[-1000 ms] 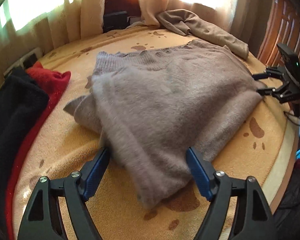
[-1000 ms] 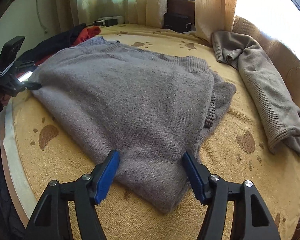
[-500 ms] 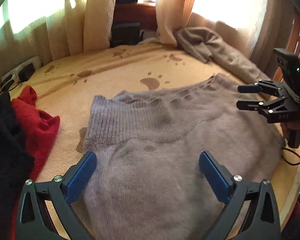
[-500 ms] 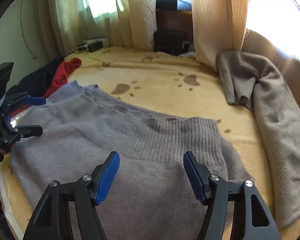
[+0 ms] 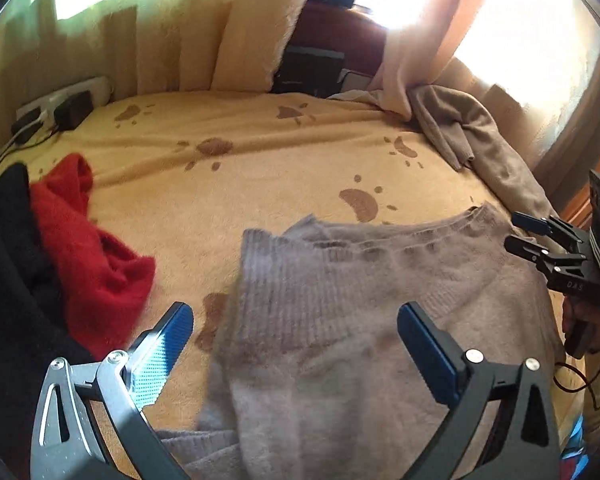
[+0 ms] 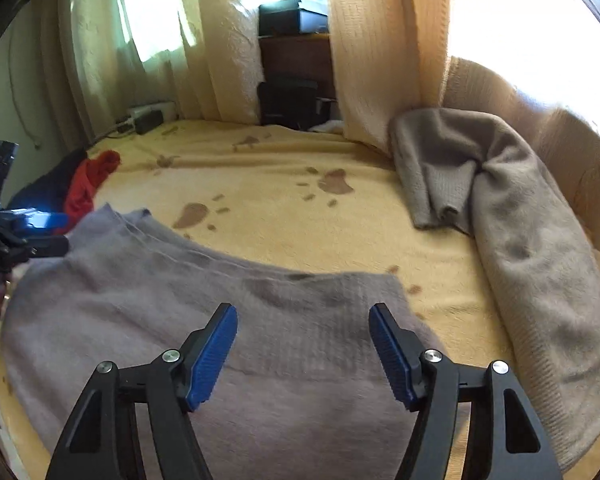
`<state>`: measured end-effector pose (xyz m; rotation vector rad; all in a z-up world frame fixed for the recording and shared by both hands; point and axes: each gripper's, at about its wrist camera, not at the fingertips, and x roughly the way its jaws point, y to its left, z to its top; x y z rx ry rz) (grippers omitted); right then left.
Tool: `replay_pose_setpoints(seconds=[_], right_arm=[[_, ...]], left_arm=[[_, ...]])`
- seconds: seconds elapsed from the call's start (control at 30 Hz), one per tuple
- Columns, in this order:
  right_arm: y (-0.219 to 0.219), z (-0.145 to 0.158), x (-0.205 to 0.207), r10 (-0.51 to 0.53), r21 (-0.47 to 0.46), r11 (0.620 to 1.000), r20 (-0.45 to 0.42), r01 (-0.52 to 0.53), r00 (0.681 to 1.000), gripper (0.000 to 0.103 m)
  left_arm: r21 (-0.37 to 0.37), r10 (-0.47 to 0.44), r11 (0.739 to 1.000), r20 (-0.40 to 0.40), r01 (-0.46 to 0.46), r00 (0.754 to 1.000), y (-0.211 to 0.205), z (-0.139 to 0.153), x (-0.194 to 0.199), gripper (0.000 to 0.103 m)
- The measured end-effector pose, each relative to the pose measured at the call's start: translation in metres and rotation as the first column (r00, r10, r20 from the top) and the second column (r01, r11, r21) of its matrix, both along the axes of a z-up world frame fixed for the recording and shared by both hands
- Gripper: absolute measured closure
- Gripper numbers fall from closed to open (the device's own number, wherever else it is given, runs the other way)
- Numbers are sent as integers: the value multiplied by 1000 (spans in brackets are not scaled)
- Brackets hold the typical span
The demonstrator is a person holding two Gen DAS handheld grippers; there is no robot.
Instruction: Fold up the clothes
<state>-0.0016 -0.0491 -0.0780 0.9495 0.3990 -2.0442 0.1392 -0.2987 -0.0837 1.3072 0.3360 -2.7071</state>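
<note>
A grey fuzzy sweater (image 5: 340,340) lies folded on the yellow paw-print blanket (image 5: 260,160), its ribbed edge facing the far side. My left gripper (image 5: 294,312) hovers over the sweater's left part, jaws wide open, nothing pressed between the blue pads. My right gripper (image 6: 303,310) is open above the right part of the sweater (image 6: 180,320), near the ribbed band. Each wrist view shows the other gripper at the sweater's side: the right gripper (image 5: 514,230) and the left gripper (image 6: 62,232).
A beige sweater (image 6: 520,220) lies crumpled at the blanket's far right by the curtains. A red garment (image 5: 88,248) and a black garment (image 5: 8,280) are piled at the left edge. A power strip (image 5: 60,104) and dark furniture (image 5: 316,68) stand behind.
Both grippers have moved forward over the sweater, from its near folded corner toward the ribbed edge. The left jaws have spread wider. The sweater lies where it was.
</note>
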Motion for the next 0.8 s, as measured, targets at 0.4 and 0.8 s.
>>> replay_pose_setpoints(seconds=[0.4,0.8], right_arm=[[-25,-33,-32,-57,99,994,13,55,998,33],[-74,1,38,93,18,995,71,-95,993,31]], left_arm=[[-85,193,980,167,-181,967,-48,-32,-55,0],[1,218,975,-126,-220,968,-36,31,17,0]])
